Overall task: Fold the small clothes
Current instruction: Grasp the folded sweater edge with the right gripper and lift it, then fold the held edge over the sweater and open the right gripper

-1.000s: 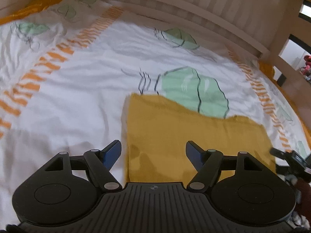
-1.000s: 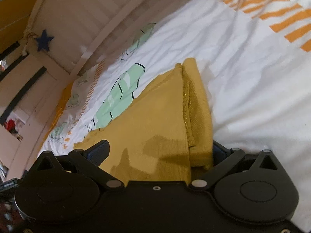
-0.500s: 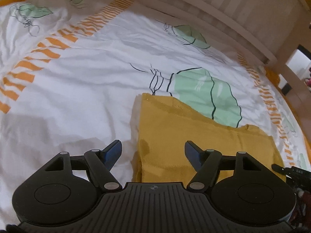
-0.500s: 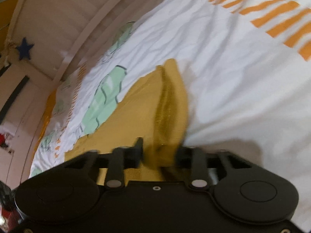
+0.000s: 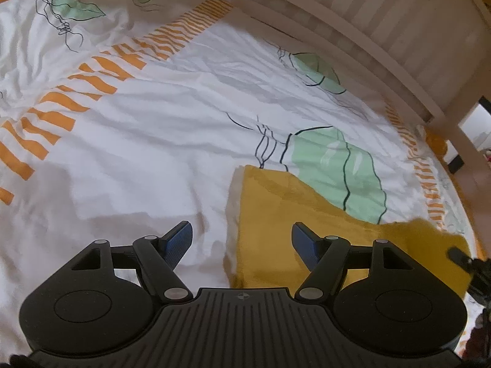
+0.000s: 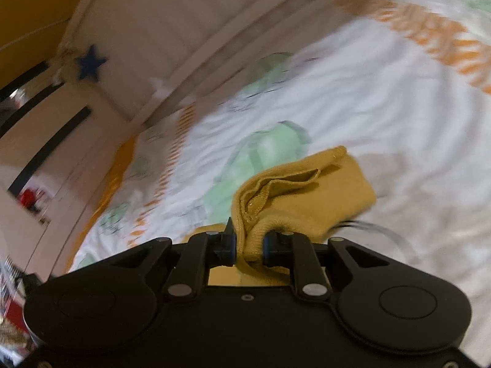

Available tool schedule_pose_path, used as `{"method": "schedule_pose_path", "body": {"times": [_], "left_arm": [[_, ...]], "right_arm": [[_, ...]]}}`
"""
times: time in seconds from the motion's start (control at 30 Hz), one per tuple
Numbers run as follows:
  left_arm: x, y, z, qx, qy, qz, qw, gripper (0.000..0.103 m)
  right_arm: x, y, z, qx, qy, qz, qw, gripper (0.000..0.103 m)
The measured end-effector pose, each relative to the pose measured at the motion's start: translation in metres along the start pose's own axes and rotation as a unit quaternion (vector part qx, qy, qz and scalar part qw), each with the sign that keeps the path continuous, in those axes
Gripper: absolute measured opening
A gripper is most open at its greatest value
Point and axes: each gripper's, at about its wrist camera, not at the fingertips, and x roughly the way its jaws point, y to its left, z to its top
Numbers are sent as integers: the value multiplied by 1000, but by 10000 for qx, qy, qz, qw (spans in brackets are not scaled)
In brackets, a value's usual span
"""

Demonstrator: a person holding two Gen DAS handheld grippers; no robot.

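1. Mustard knit garment (image 5: 307, 233) is lying on the bedsheet (image 5: 153, 153); the right gripper (image 6: 248, 245) is closing, pinching a bunched edge and raising it.
2. The left gripper (image 5: 242, 245) is hovering, jaws apart, over the opposite edge.
3. Next likely: carrying the edge across.
4. Only the right view is showing the pinch.

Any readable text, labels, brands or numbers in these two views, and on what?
No readable words or numbers in either view.
Left gripper body: a small round crosshair mark, no letters.
Headboard: a blue star hangs there, a shape, not text.
Bedsheet: printed leaves and orange stripes only.
Yellow garment: no label visible.
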Motion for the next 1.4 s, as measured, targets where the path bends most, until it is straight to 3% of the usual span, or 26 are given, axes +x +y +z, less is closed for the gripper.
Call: {"method": "schedule_pose_path", "body": {"times": [0.17, 0.37, 0.63, 0.87, 1.17, 1.27, 1.33, 1.4], "left_arm": [[-4, 5, 3, -64, -26, -37, 10000, 70], [-7, 19, 11, -307, -53, -15, 9995, 70], [-3, 25, 13, -374, 17, 63, 9993, 70], [0, 21, 11, -253, 63, 73, 9996, 70], [-1, 24, 12, -321, 5, 156, 9994, 70], [0, 24, 12, -329, -2, 181, 9993, 70], [0, 24, 13, -339, -12, 191, 9992, 70], [-2, 23, 13, -351, -50, 198, 9992, 70]], "right_arm": [[40, 45, -16, -135, 265, 379, 9988, 25], [83, 75, -39, -183, 529, 509, 9971, 25], [109, 86, -70, -190, 621, 288, 9975, 25], [131, 111, -89, -944, 665, -159, 9932, 25], [140, 126, -109, -1447, 658, -310, 9868, 26], [139, 136, -116, -1813, 619, -360, 9808, 33], [138, 143, -122, -1985, 634, -207, 9778, 55], [135, 150, -128, -2172, 633, 59, 9741, 66]]}}
